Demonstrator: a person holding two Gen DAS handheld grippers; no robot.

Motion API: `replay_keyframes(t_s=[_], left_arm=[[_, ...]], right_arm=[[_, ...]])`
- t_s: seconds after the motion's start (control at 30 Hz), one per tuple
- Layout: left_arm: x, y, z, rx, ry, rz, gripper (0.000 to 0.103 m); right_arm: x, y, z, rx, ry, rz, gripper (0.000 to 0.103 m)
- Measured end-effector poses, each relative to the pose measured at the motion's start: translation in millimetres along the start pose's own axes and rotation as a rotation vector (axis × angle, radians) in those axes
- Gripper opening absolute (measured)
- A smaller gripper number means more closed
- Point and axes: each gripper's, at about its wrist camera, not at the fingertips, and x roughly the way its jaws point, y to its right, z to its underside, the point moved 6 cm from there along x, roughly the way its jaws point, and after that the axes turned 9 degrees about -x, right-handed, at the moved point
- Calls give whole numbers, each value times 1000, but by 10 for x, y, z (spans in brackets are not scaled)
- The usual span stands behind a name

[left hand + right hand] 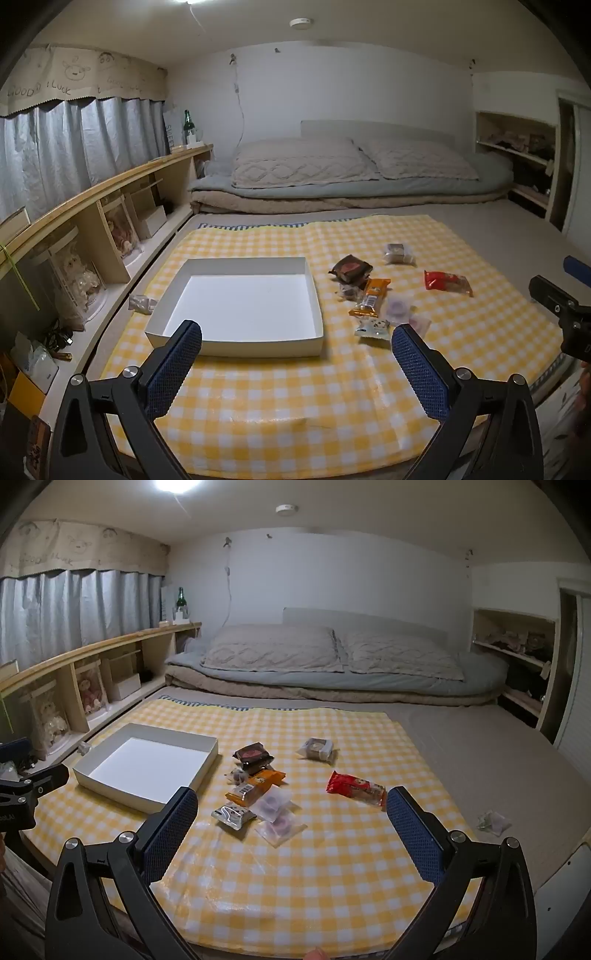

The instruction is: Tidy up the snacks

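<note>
Yellow checked cloth (332,867) holds snacks (258,794) beyond both spread tools (291,834).

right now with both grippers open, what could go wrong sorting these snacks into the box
1. The orange bar lies on the dark packet and the clear packs; closing on it may catch or drag a neighbour.
2. The clear packs lie flat on the cloth, so the fingers may pinch cloth with them.
3. The box is shallow and light-looking; a nudge from the left gripper could shift it. The right gripper is also open.
</note>
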Motion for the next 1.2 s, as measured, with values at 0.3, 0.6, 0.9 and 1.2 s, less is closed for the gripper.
replay_keyframes(t_s=[0.3,0.6,0.9,1.2], left_arm=[[-3,23,27,-2,0,-2,103],[-6,-1,-15,-3,2,0,103],[-22,-14,-18,0,6,-1,103],[-34,11,-25,4,8,-2,103]], right_arm=[[-3,-1,-2,5,1,-1,103],[-7,-8,13,7,-1,-5,103],[-10,-14,12,8,1,-5,103],[-12,-18,9,8,2,-5,103]])
